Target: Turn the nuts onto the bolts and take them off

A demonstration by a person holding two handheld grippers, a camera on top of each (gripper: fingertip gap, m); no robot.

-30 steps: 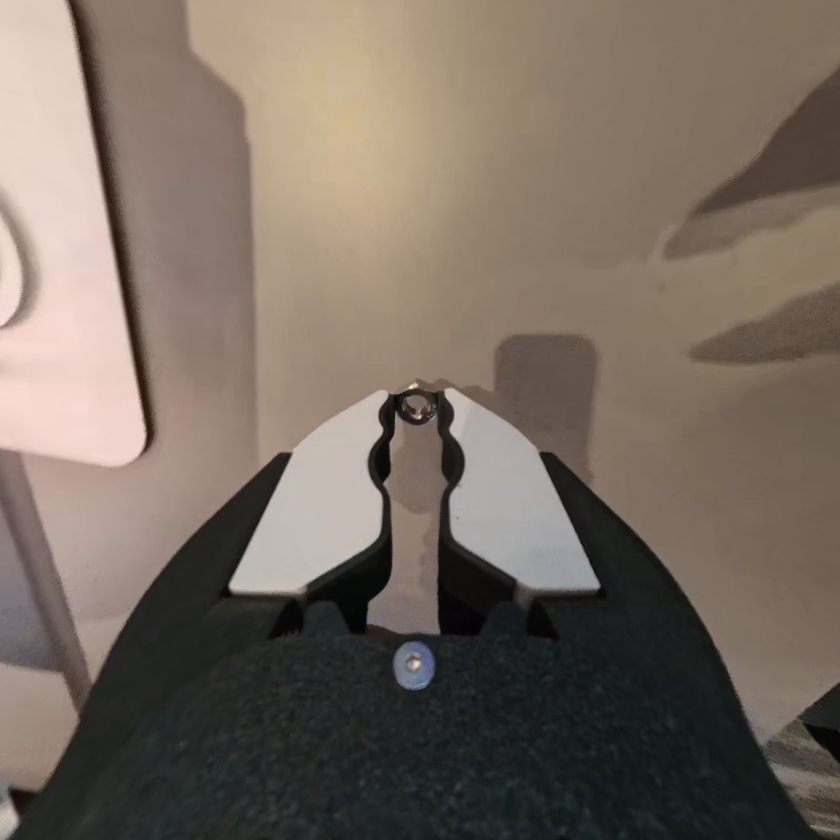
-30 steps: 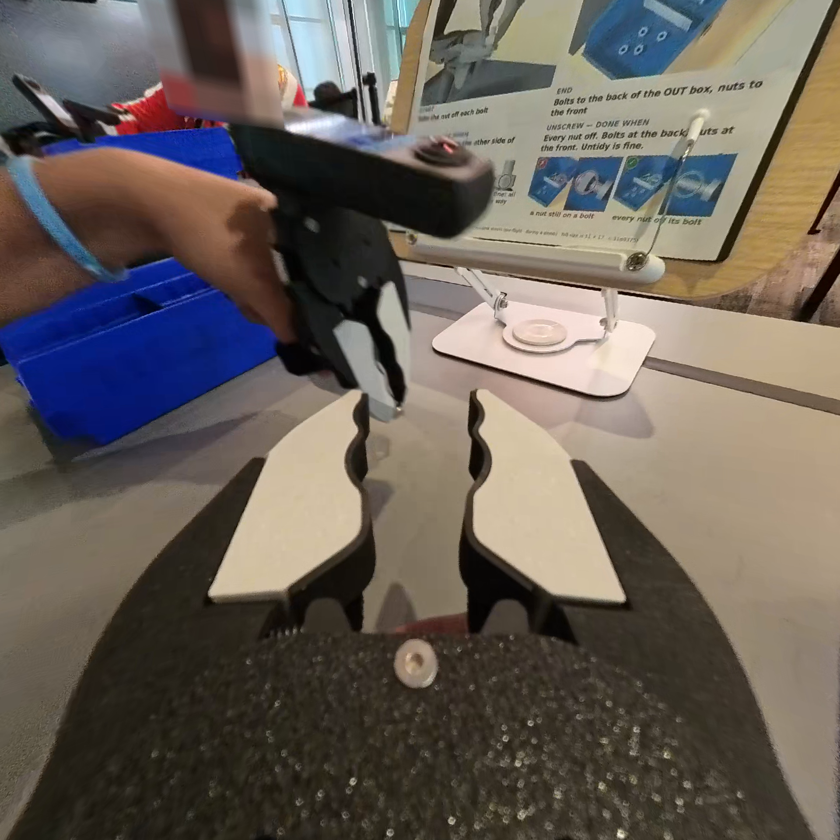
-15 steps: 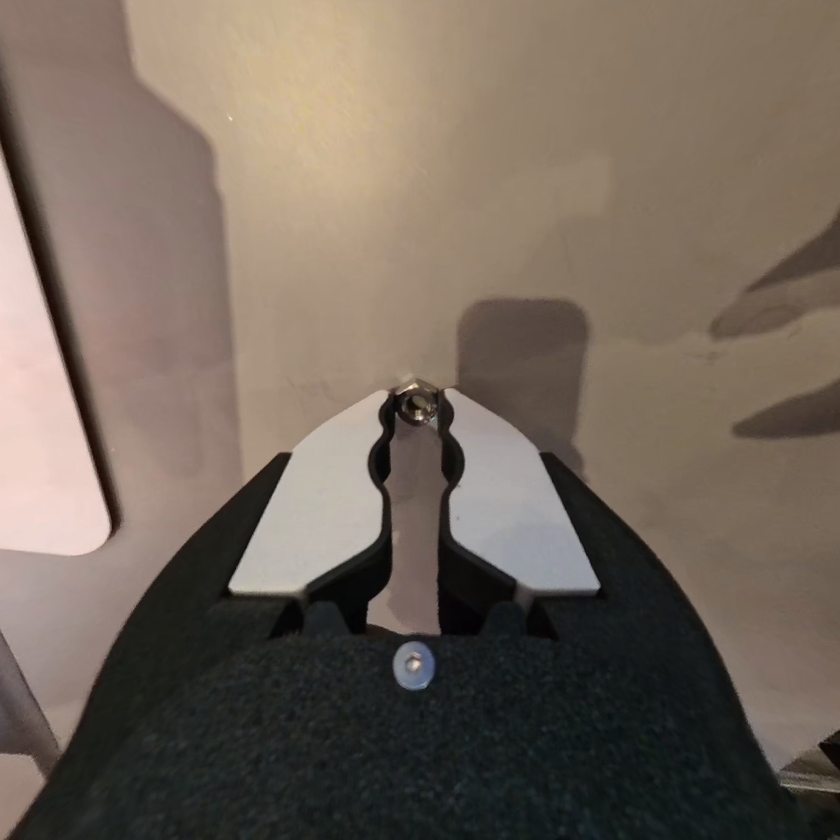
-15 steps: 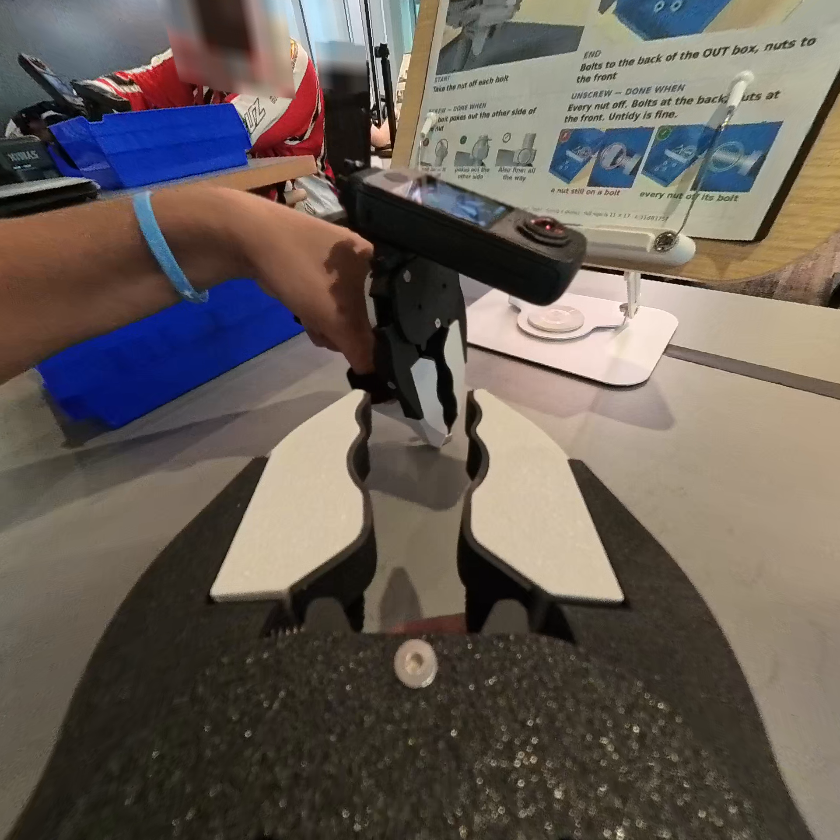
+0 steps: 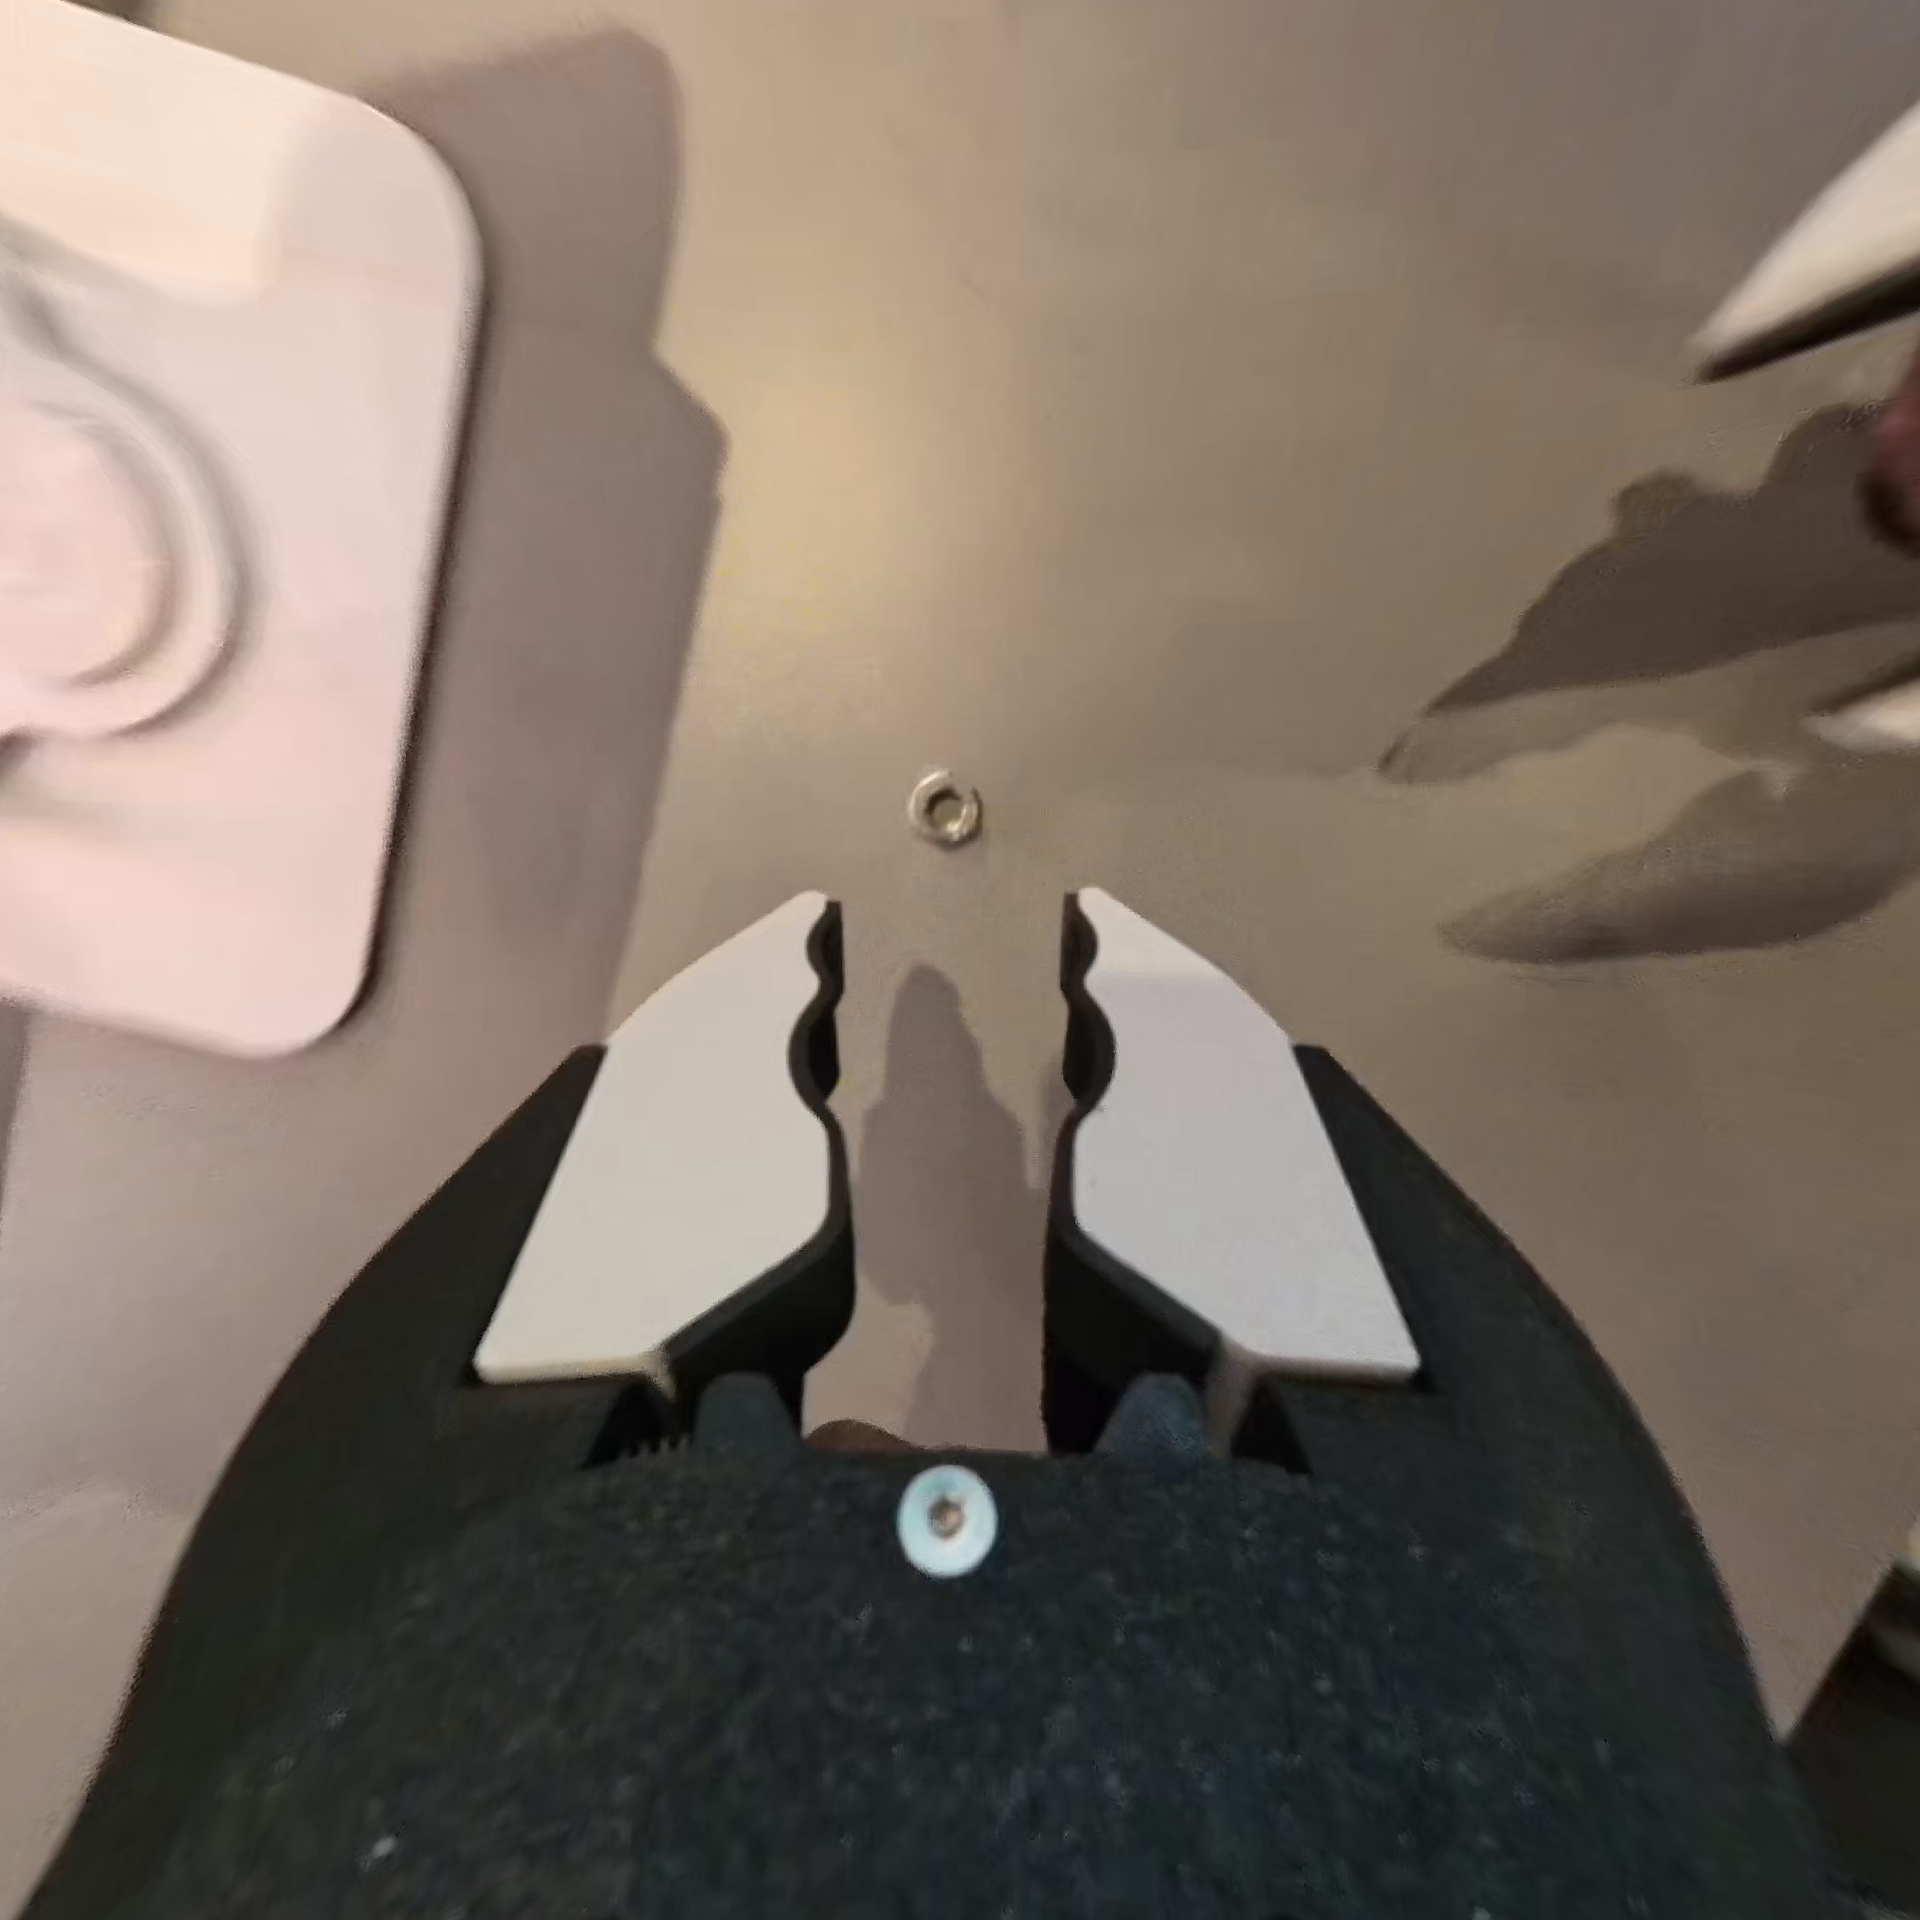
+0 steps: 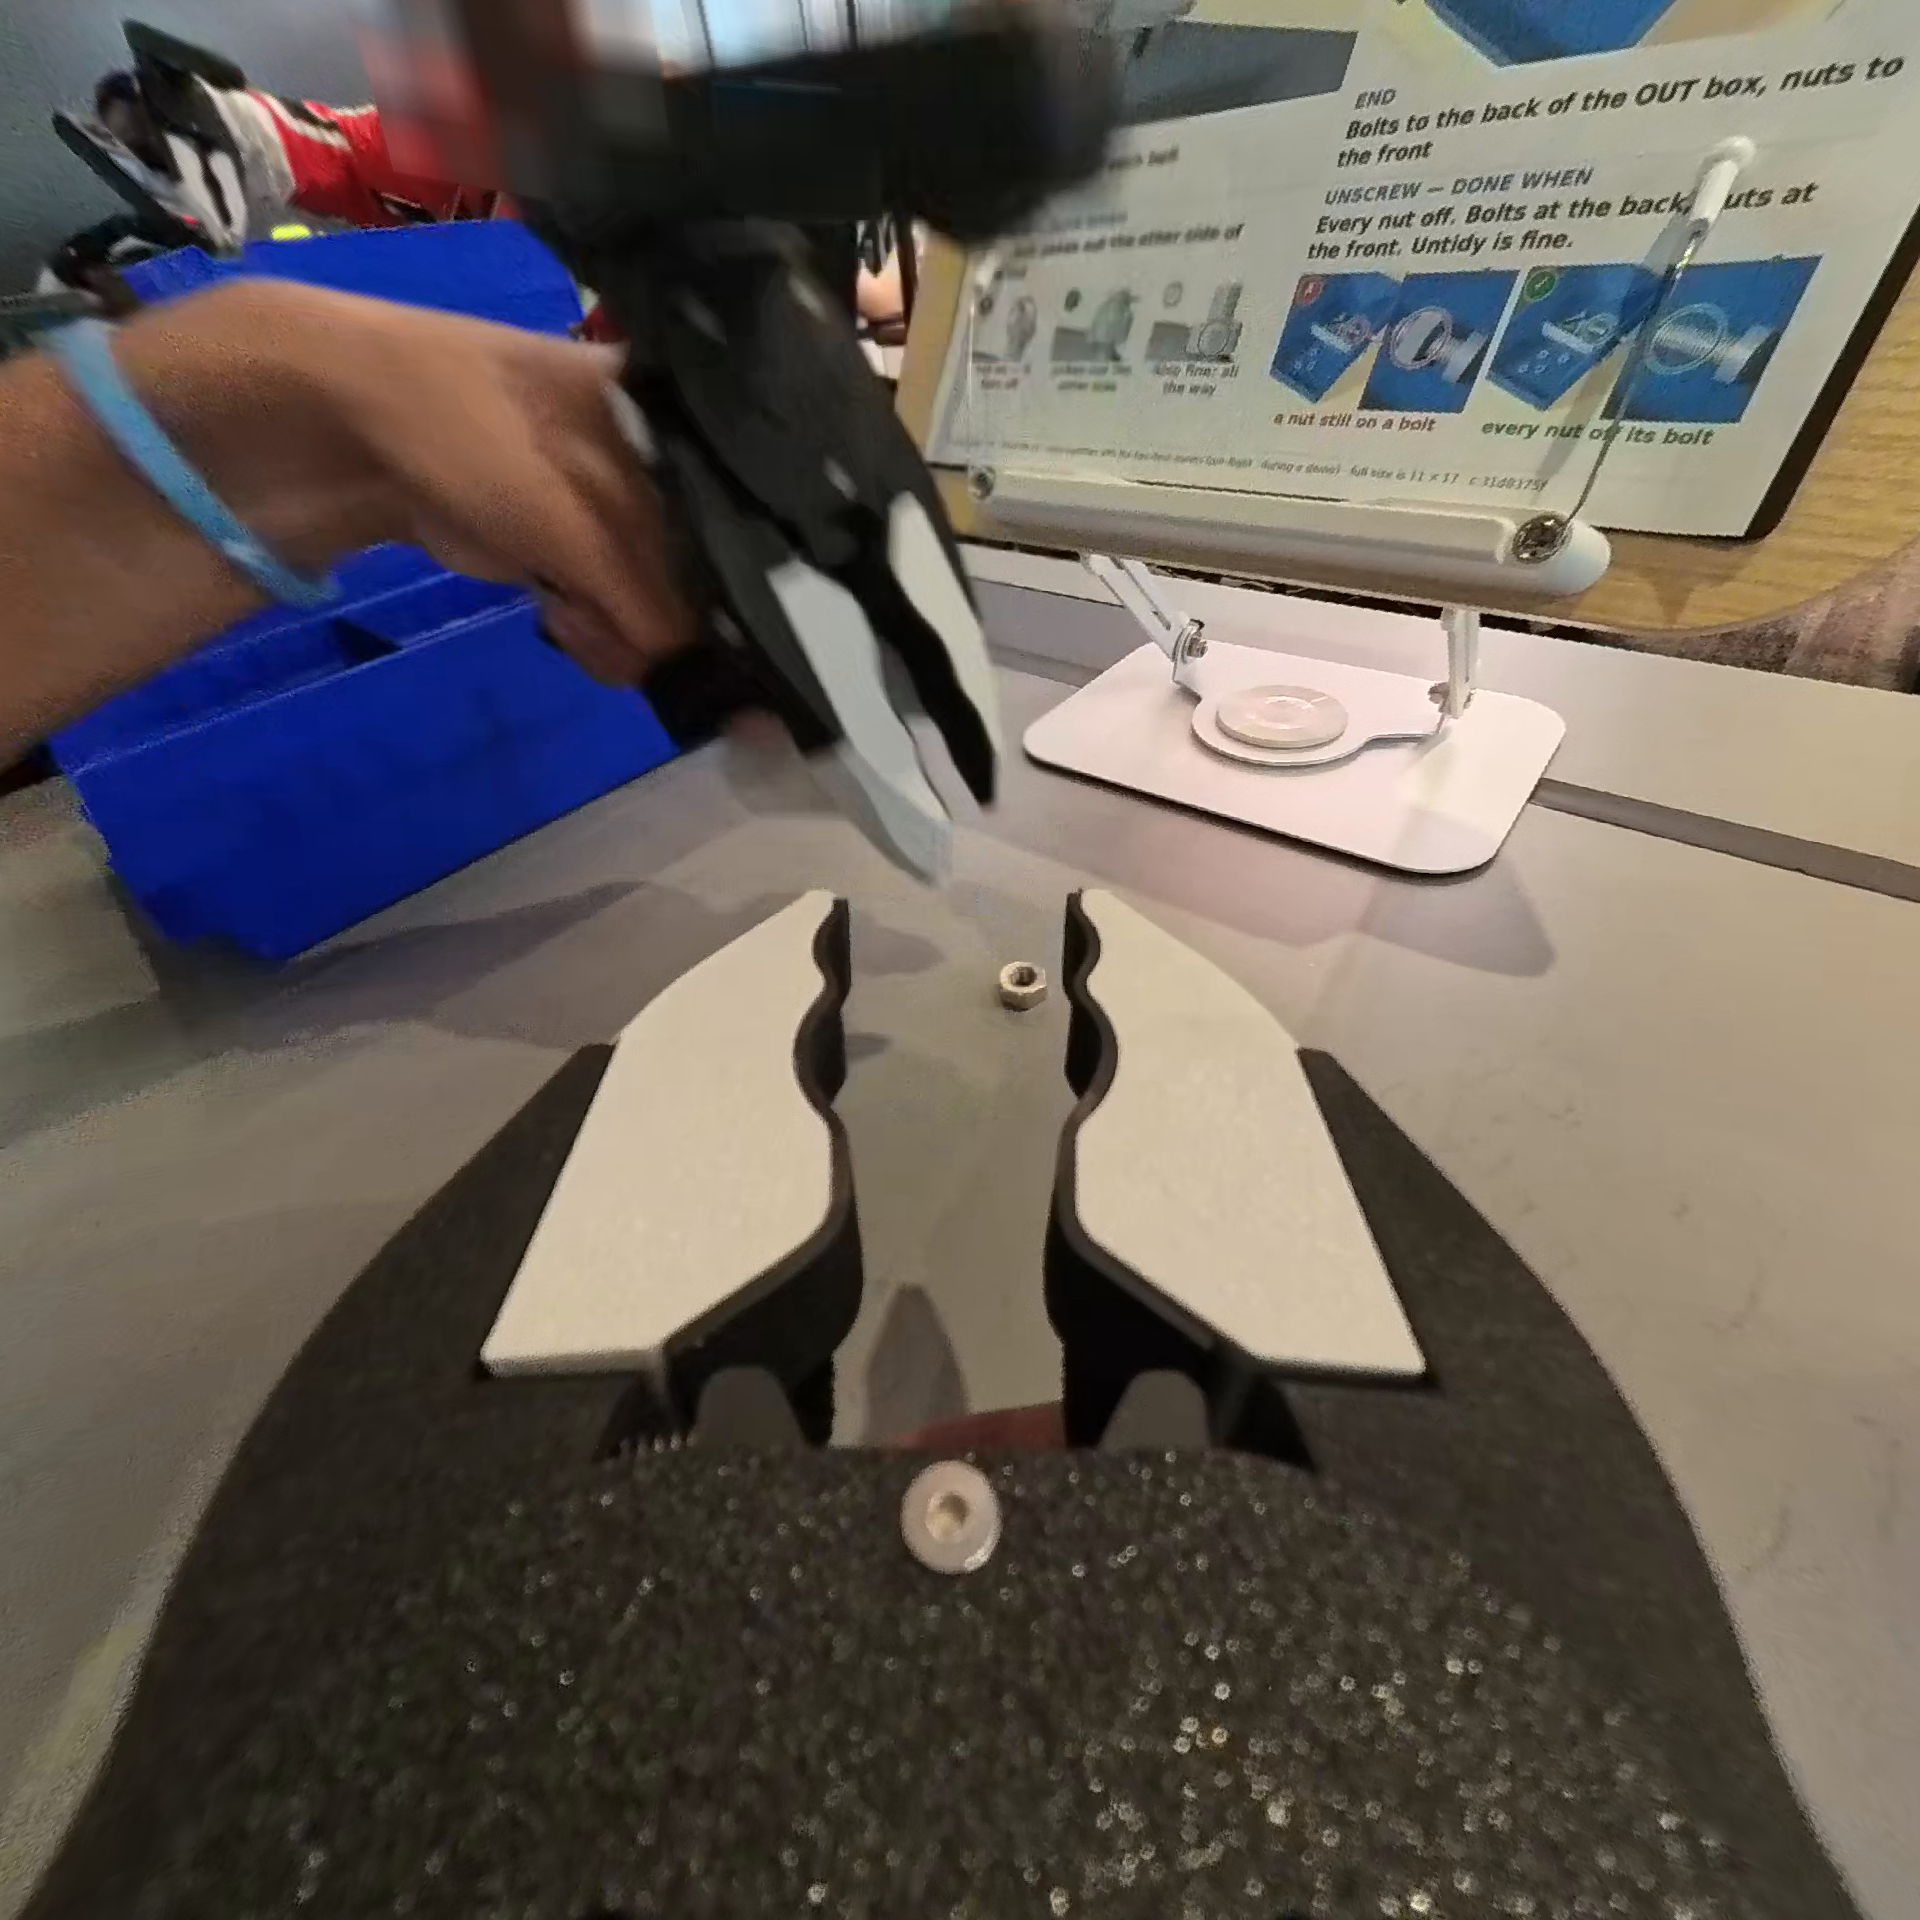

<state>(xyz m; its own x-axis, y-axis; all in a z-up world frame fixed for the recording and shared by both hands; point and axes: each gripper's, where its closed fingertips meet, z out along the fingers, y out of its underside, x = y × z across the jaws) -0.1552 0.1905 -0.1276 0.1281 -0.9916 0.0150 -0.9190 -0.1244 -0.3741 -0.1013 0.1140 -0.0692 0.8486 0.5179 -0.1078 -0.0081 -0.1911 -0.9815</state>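
One nut (image 5: 943,810) on table (image 5: 1195,416) — jaws apart.

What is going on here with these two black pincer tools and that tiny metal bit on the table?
A person holds a black two-finger gripper in each hand over a grey table. A small silver hex nut lies loose on it, held by neither. The left gripper hangs just above the nut with its jaws apart, and the right gripper waits close by, jaws also apart. A blue plastic bin stands to the left, and a white stand with an instruction sheet stands behind. No bolt is visible.
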